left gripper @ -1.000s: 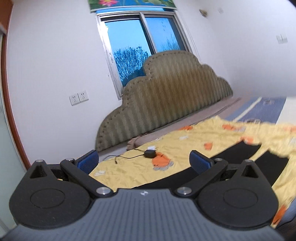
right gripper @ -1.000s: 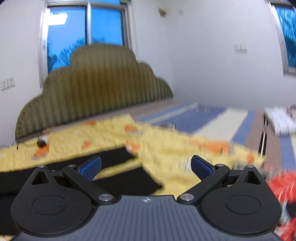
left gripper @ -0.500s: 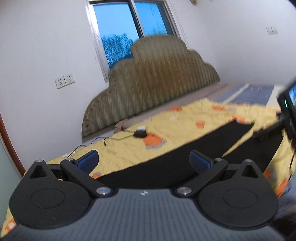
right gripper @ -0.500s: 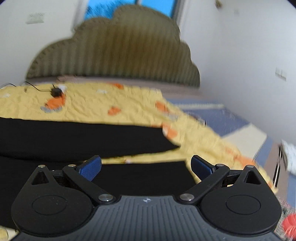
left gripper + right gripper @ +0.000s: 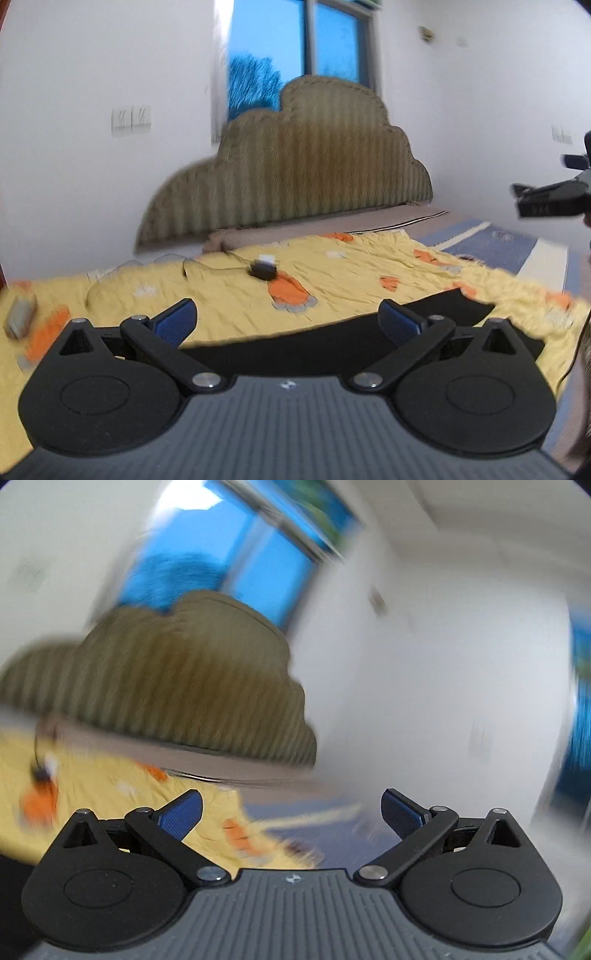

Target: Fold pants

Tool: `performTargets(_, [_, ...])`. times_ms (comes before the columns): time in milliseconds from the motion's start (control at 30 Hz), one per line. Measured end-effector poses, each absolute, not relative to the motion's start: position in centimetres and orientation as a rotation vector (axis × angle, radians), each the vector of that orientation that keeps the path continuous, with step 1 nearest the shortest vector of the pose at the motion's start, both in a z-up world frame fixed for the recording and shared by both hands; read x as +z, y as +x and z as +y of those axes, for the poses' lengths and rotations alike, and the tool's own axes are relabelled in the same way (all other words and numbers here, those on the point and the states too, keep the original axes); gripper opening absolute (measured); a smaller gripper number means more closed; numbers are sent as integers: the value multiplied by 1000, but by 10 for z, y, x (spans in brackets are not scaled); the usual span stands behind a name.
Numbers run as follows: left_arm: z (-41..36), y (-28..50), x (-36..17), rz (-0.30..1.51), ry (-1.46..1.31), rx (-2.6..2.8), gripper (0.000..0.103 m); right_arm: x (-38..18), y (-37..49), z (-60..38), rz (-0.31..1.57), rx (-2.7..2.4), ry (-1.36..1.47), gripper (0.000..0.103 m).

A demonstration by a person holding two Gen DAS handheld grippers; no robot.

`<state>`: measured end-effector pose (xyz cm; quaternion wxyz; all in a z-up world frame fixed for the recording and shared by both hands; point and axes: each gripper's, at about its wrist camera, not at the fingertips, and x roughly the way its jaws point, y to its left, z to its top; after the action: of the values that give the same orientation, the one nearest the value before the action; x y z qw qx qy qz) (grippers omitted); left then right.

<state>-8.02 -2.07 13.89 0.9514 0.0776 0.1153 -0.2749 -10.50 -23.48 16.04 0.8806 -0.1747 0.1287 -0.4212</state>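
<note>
Left claw (image 5: 286, 317): released, empty, held above the pants (image 5: 332, 343). Pants: black, flat on the yellow quilt (image 5: 351, 273) along the bed's near edge. Black charger (image 5: 262, 269) on the quilt toward the headboard (image 5: 295, 166). Right claw (image 5: 291, 808): released, empty, raised; its view is motion-blurred

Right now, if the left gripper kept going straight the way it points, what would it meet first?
Probably the yellow blanket on the bed, past the black pants lying just below the open left gripper. If it points higher than it seems, the headboard would come first; depth is hard to judge here.
</note>
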Motion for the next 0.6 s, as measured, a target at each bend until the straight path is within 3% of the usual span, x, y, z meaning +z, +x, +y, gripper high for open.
performTargets(33, [-26,-87,137,162,190,-515,103,145,-107,-231,258,-838,-325,103])
performTargets(100, [-38,-95,125,83,232,-480,103,98,-80,-238,480,-837,-364,103])
performTargets(200, [-50,-89,99,175,299,-493,103,31,-66,-260,655,-859,-419,103])
performTargets(267, [-49,-81,90,209,323,-476,103,24,-59,-279,707,-887,-399,103])
performTargets(467, [-27,-60,117,173,267,-407,103,154,-70,-307,363,-969,-124,103])
performTargets(600, [-4,-61,157,116,260,-420,103,240,-87,-289,199,-936,-94,103])
